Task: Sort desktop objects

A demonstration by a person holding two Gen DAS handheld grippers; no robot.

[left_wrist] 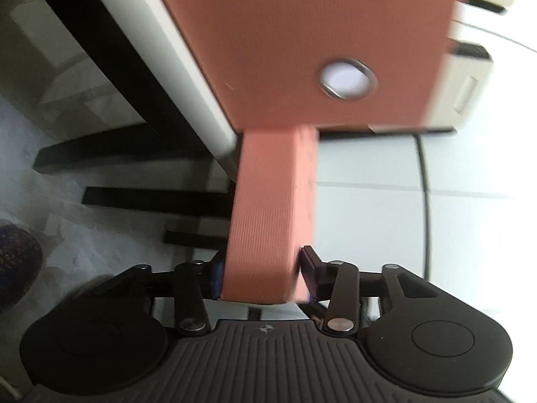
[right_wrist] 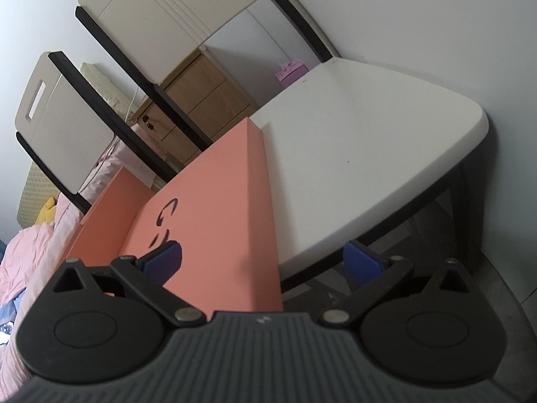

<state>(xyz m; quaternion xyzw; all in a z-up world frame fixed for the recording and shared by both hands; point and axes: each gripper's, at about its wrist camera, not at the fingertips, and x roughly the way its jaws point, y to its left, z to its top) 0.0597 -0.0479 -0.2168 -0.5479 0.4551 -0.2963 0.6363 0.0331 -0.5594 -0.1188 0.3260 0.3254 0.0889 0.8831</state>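
Left wrist view: we list our left hand-held gripper (left_wrist: 261,275) pinching the strap (left_wrist: 272,215) of the salmon box (left_wrist: 302,40) lying on the white counter (right_wrist: 352,154), presumably to drag it, while our right hand-held gripper (right_wrist: 265,258) hovers spread, empty, at the box's near edge.

Cream chair seat (right_wrist: 362,154) on a black frame

Carries a salmon-pink box (right_wrist: 214,221) along its left edge, lid printed with a black headphone mark; rest of seat bare; seen from the left wrist beside the box's underside (left_wrist: 302,43)
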